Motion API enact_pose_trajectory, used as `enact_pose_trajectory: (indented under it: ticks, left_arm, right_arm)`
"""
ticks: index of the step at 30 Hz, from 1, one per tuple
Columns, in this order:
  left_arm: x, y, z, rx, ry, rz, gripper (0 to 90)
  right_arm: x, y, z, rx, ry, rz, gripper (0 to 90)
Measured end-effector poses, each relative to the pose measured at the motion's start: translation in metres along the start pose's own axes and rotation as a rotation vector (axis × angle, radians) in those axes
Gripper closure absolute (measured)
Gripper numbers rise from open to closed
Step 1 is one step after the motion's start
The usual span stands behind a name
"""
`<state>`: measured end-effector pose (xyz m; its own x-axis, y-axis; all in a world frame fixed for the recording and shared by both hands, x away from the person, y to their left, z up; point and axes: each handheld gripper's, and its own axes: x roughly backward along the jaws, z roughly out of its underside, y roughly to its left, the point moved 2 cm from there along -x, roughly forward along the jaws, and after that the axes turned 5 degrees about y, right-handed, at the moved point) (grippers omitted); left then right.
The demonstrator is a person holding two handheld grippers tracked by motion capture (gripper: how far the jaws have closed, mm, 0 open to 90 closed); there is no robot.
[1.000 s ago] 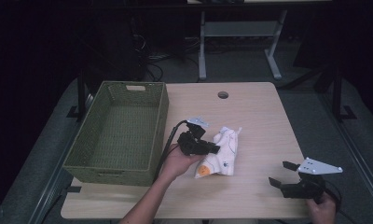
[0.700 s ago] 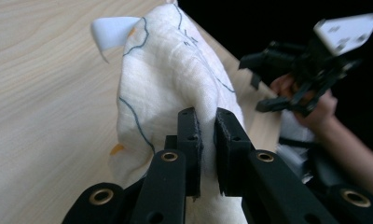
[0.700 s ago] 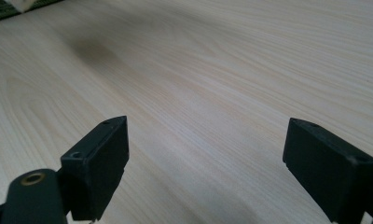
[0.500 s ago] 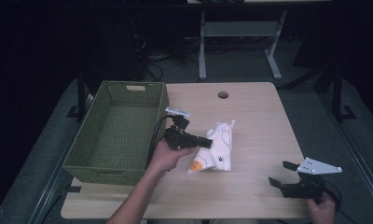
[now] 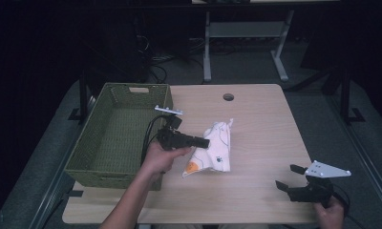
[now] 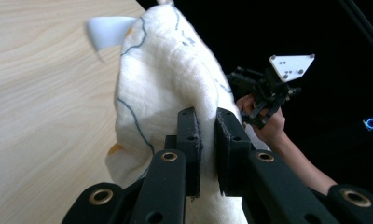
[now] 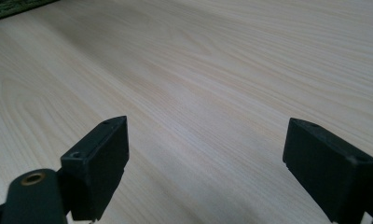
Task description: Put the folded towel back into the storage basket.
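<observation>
i have the left gripper (image 5: 206, 141) pinched tight on a fold of the white cloth (image 5: 215, 150) at the centre of the high view, the cloth hanging from it just right of the green basket (image 5: 86, 160). my right gripper (image 5: 287, 177) sits at lower right, jaws spread wide over bare table (image 5: 260, 119), holding nothing.

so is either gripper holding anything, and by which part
The left gripper is shut on a fold of the white cloth, near its middle. The right gripper holds nothing, its jaws wide open.
</observation>
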<state>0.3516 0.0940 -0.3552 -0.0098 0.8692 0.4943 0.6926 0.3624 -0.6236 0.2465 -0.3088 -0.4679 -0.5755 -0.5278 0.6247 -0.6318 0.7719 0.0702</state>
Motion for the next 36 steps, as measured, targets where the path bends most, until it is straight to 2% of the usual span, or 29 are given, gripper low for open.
enact_pose_trajectory:
  ticks: [10,11,12,17,19,27,36]
  left_arm:
    - [0.02,-0.001,-0.003,0.001,-0.026,0.023,82.3]
    - [0.027,0.0,-0.003,0.013,-0.041,0.034,82.3]
    - [0.027,0.0,-0.003,0.013,-0.041,0.034,82.3]
    - [0.051,0.004,-0.002,0.027,-0.077,0.032,82.1]
    - [0.059,0.004,-0.001,0.031,-0.092,0.03,82.1]
    - [0.084,0.005,0.003,0.028,-0.099,0.003,82.1]
    - [0.103,0.009,0.011,0.041,-0.104,-0.013,82.1]
  right_arm:
    - [0.001,-0.001,0.0,0.004,0.002,0.005,13.7]
    - [0.001,-0.001,0.0,0.0,0.001,0.006,13.7]
    - [0.001,-0.002,0.0,-0.002,0.001,0.007,13.7]
    - [0.0,-0.001,0.001,0.001,0.003,0.007,13.7]
    - [0.001,-0.001,0.0,0.002,0.001,0.009,13.7]
    - [-0.001,0.002,-0.001,0.011,0.01,0.011,13.7]
    - [0.0,0.003,-0.001,0.01,0.012,0.011,13.7]
